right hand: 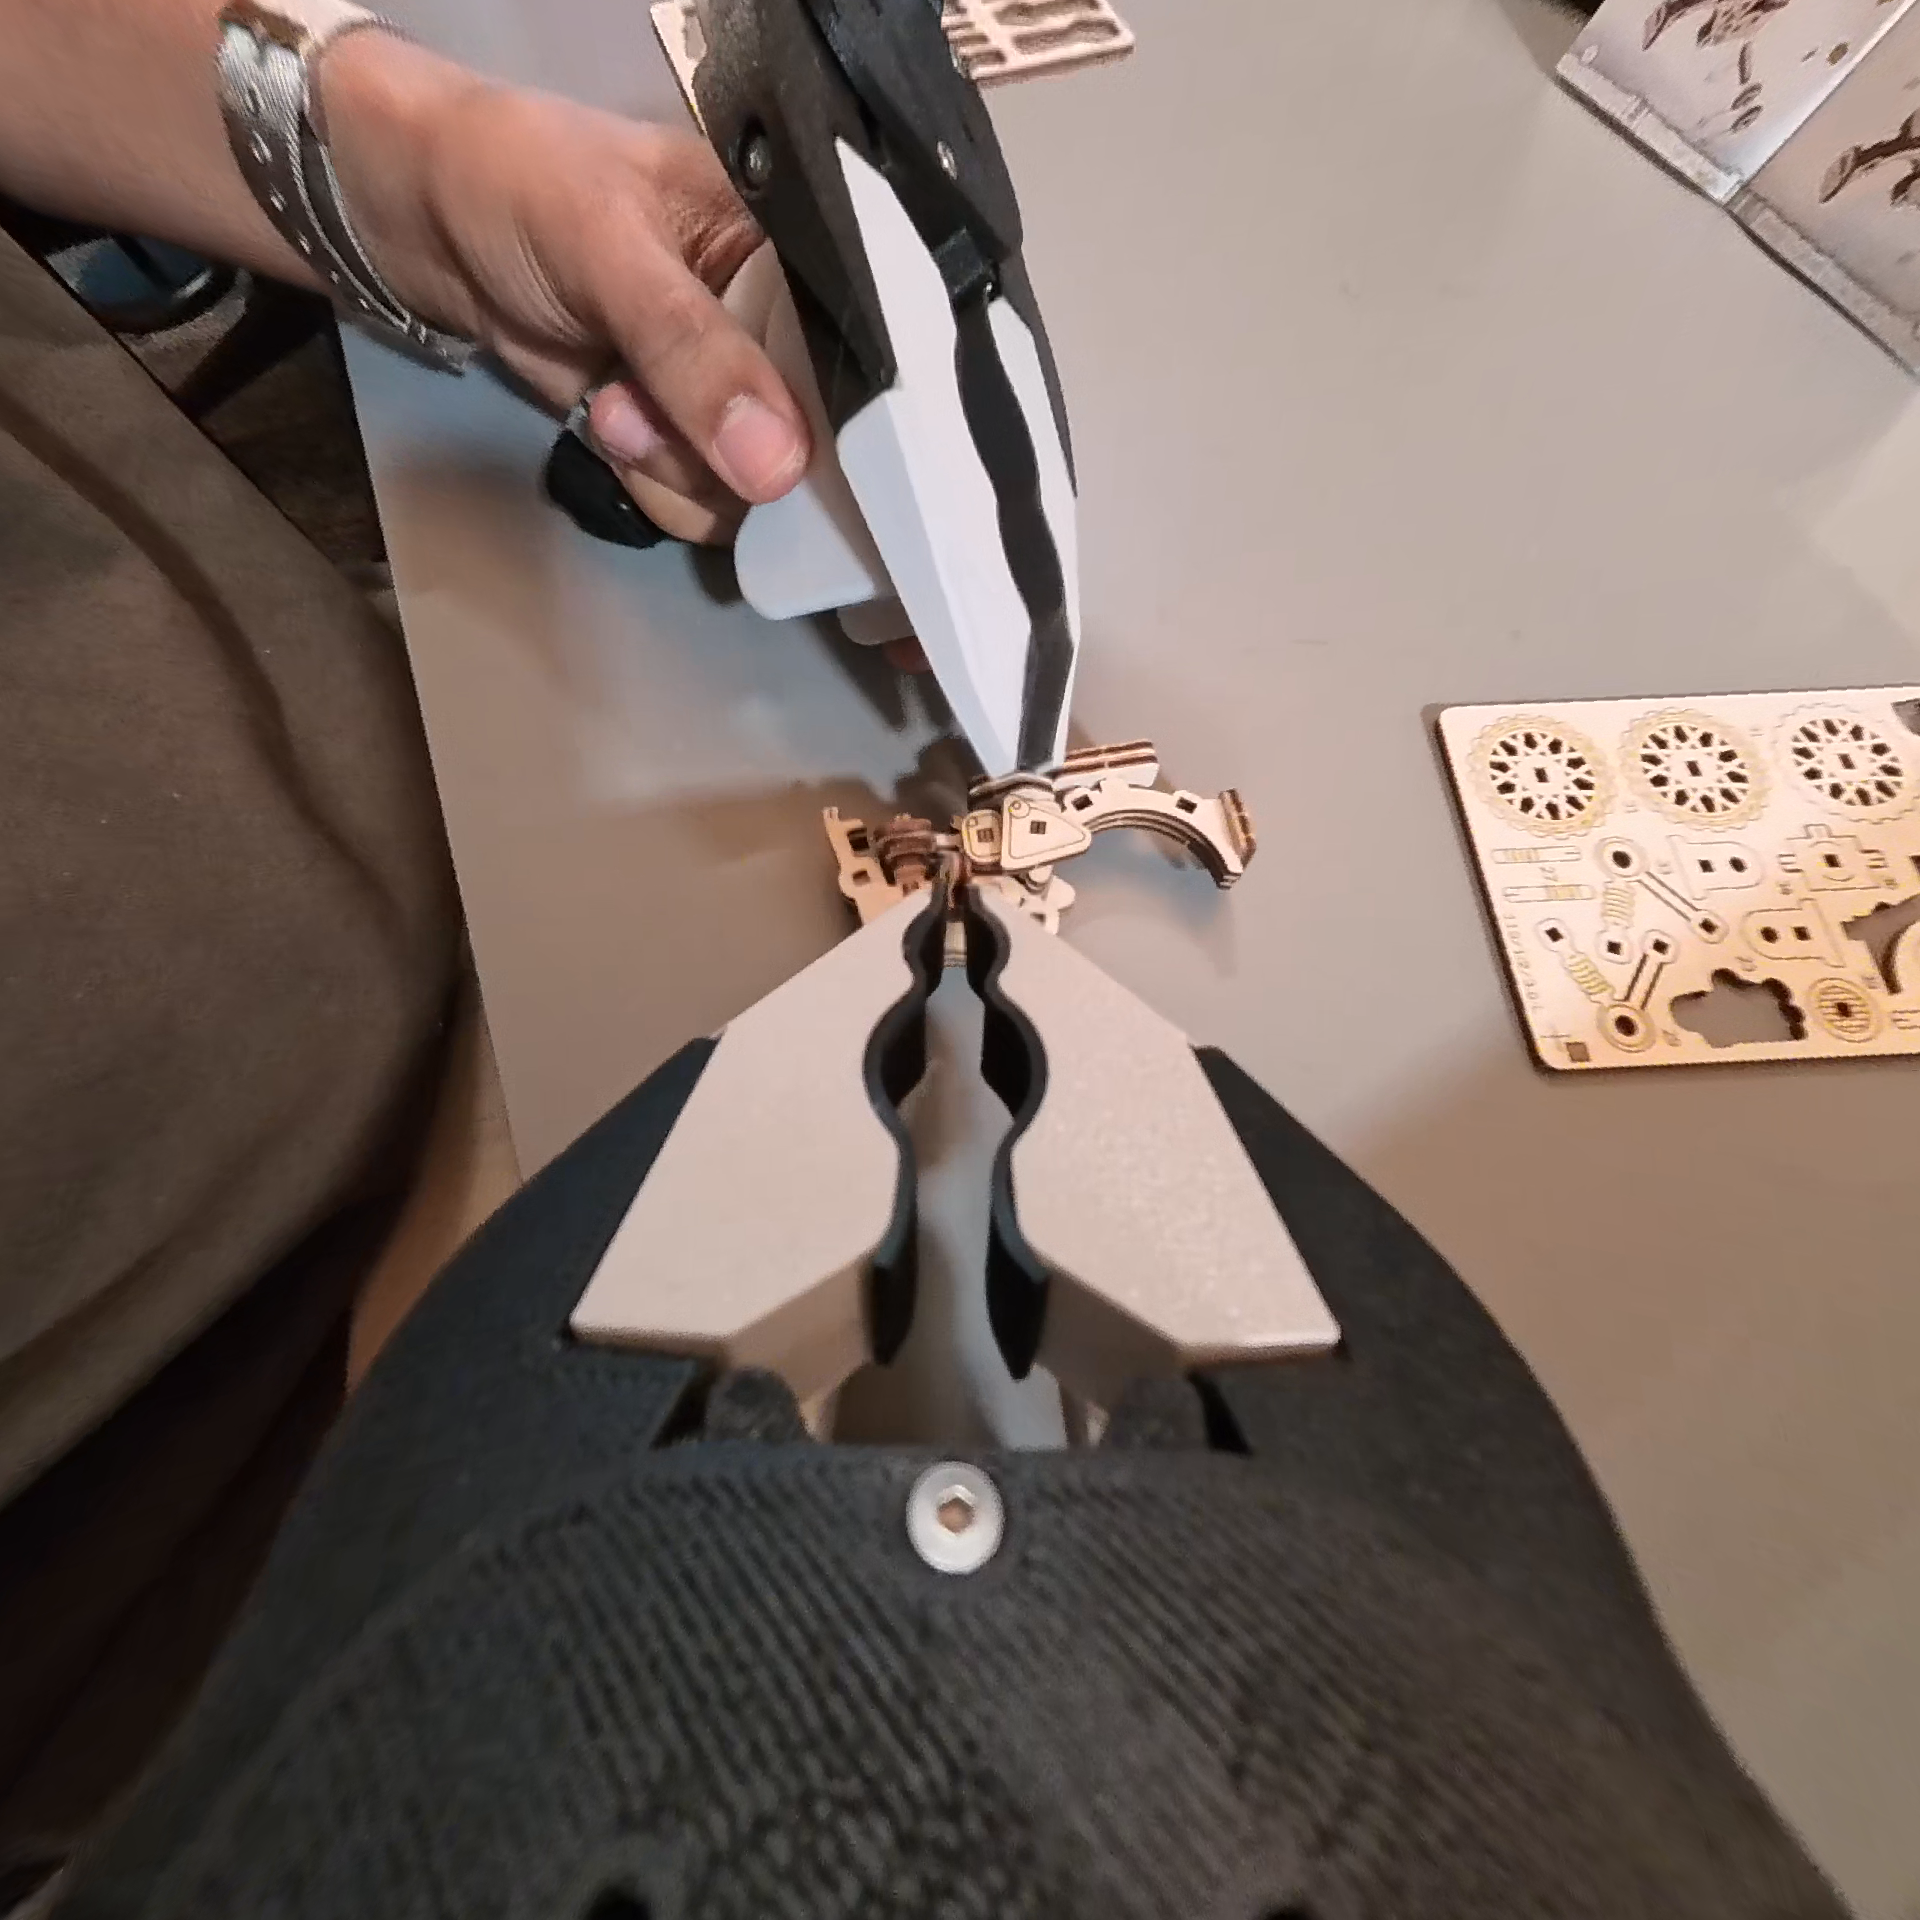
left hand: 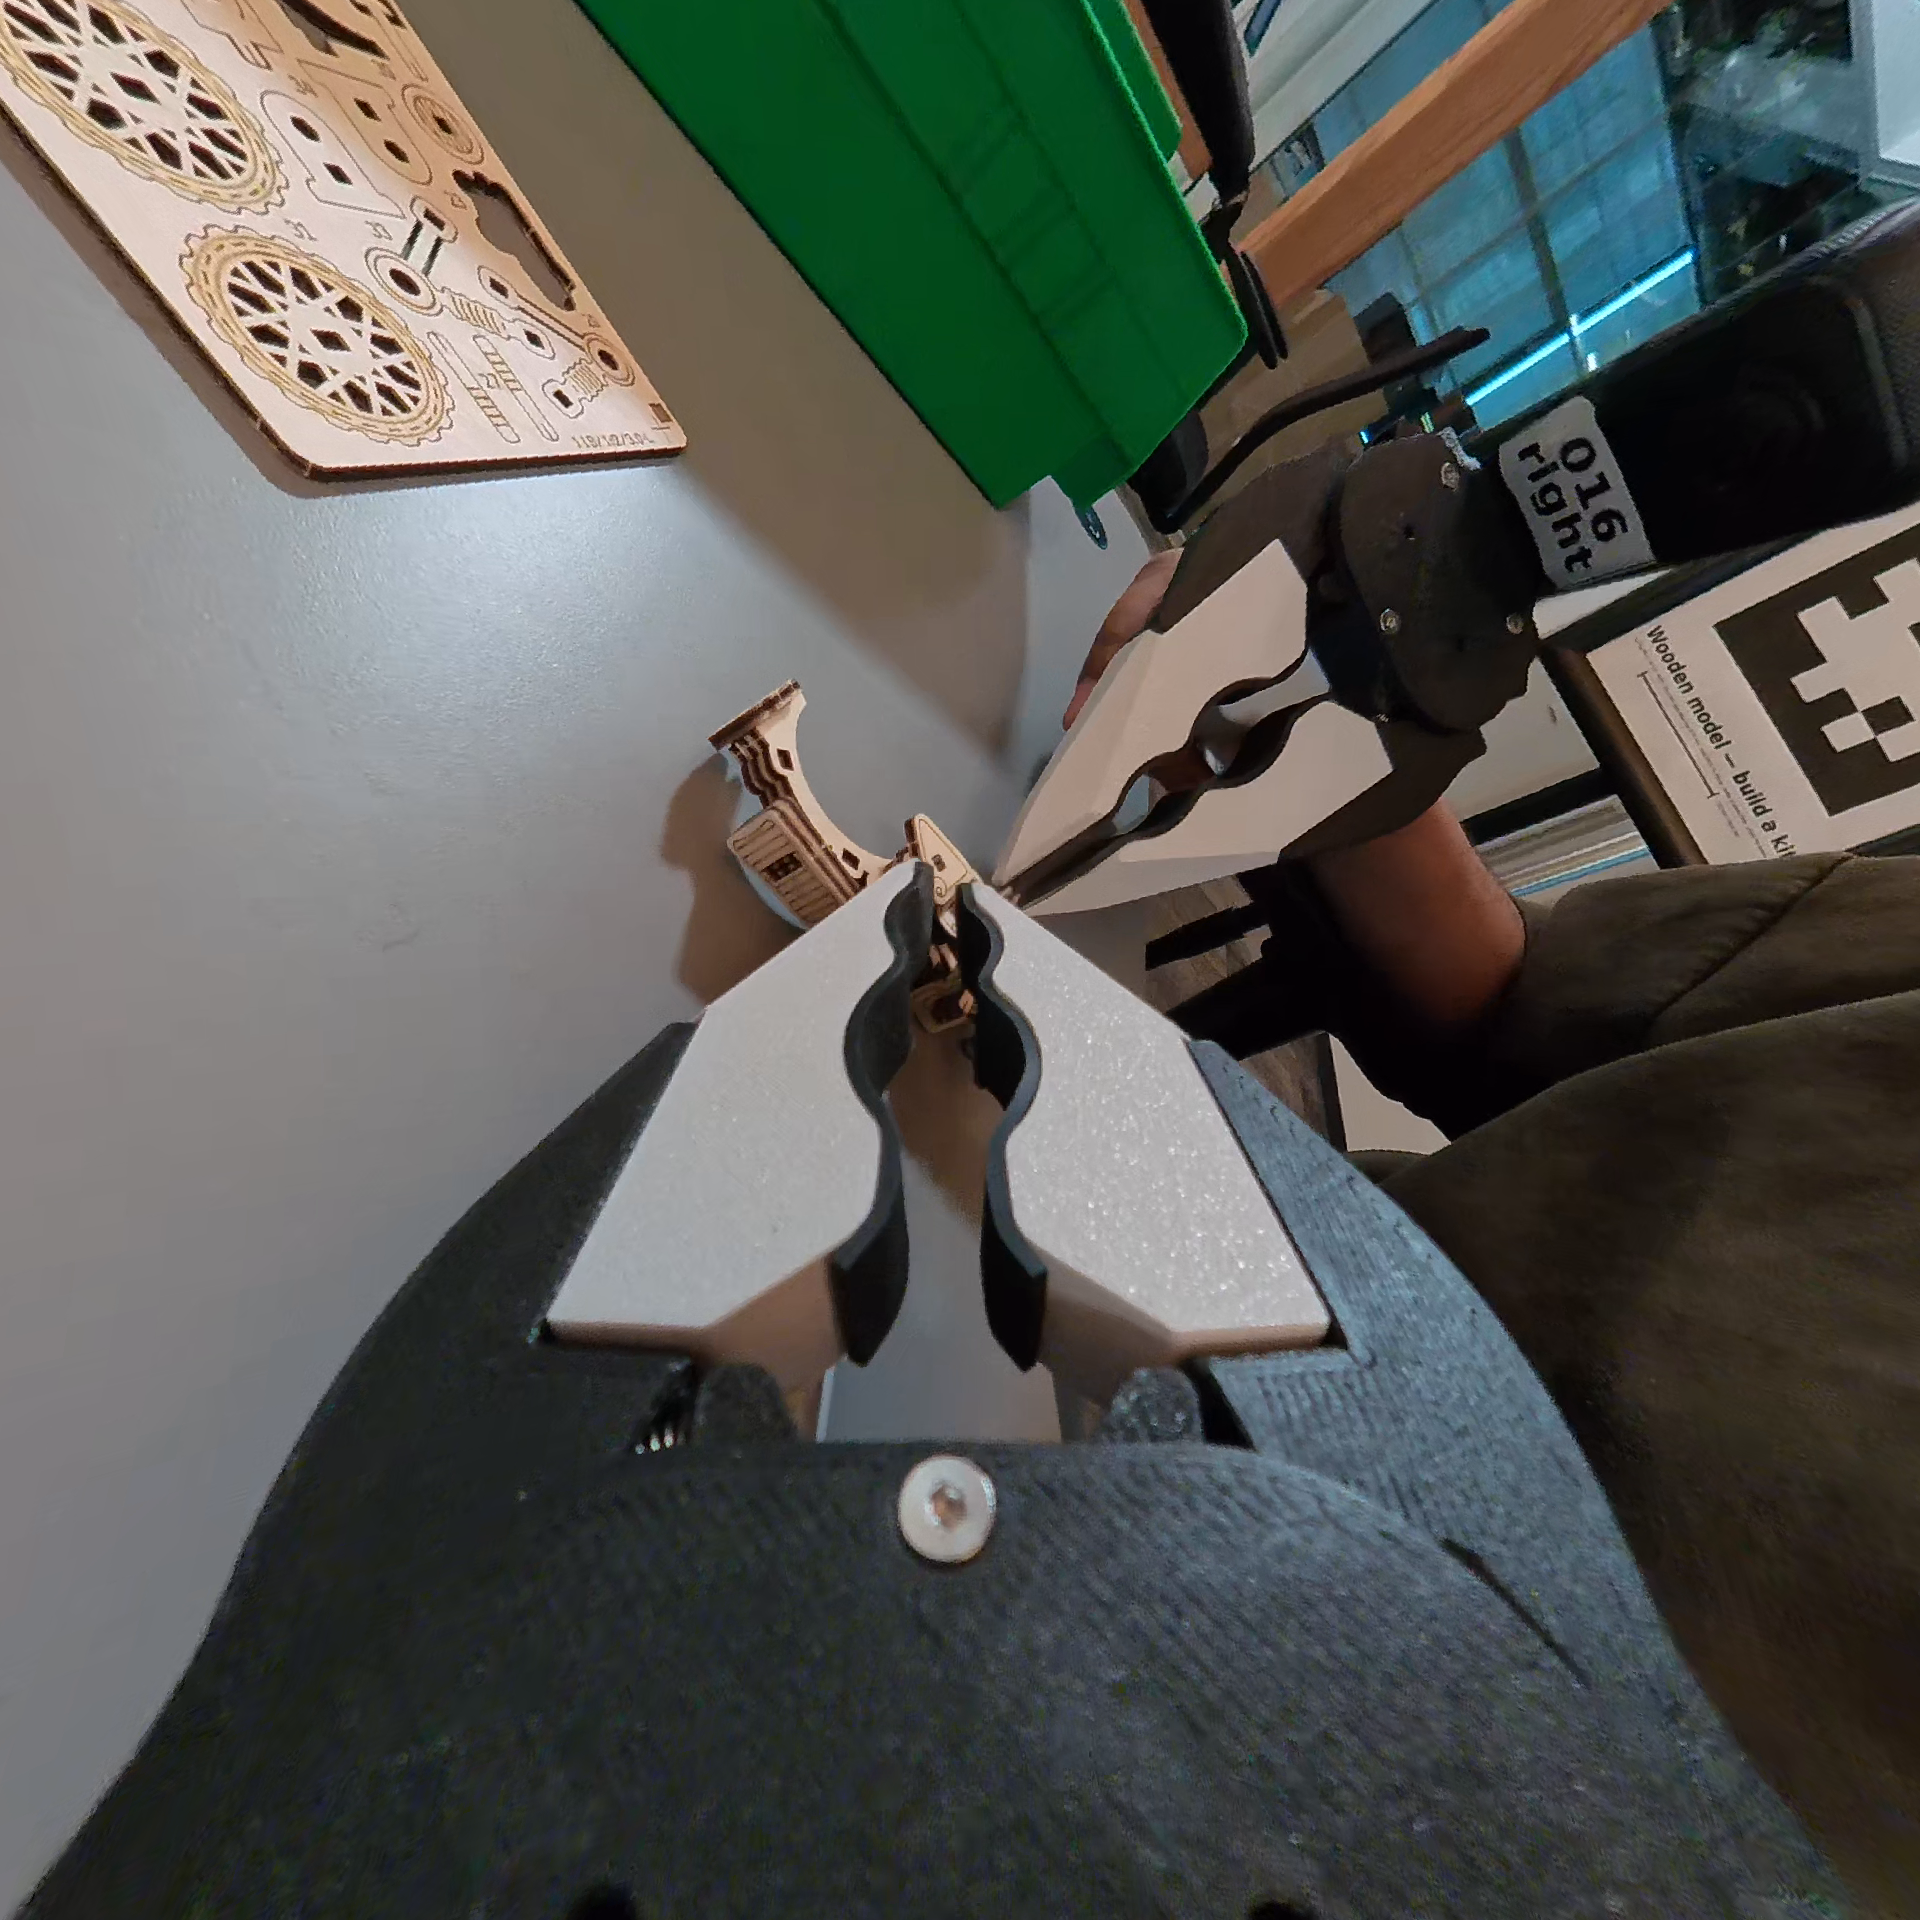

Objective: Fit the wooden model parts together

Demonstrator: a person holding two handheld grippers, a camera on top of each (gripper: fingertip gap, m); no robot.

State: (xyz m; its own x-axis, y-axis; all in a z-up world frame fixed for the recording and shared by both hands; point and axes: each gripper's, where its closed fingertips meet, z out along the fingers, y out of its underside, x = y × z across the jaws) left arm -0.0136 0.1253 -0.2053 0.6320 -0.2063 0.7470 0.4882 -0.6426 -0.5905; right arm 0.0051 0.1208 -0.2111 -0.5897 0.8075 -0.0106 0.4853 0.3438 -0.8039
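A partly built wooden model (right hand: 1122, 831) rests on the grey table (right hand: 1351, 499). It has a curved layered arm at its right end and small gear-like parts at its left. My left gripper (right hand: 1039, 764) comes down from above and is shut on the model's top edge. In the left wrist view the model (left hand: 784, 821) runs out past my left gripper (left hand: 940, 883), with a wooden bit between the fingers. My right gripper (right hand: 951, 899) is shut on a small wooden part (right hand: 954, 943) at the model's near side. It also shows in the left wrist view (left hand: 1023, 878), tip to tip with the left one.
A laser-cut wooden parts sheet (right hand: 1714, 883) lies to the right, also seen in the left wrist view (left hand: 312, 239). A green bin (left hand: 935, 208) stands at the table's far side. An instruction booklet (right hand: 1766, 114) lies at the far right. A person's hand (right hand: 582, 270) holds the left gripper. Less than 4 cm separates the two grippers' tips.
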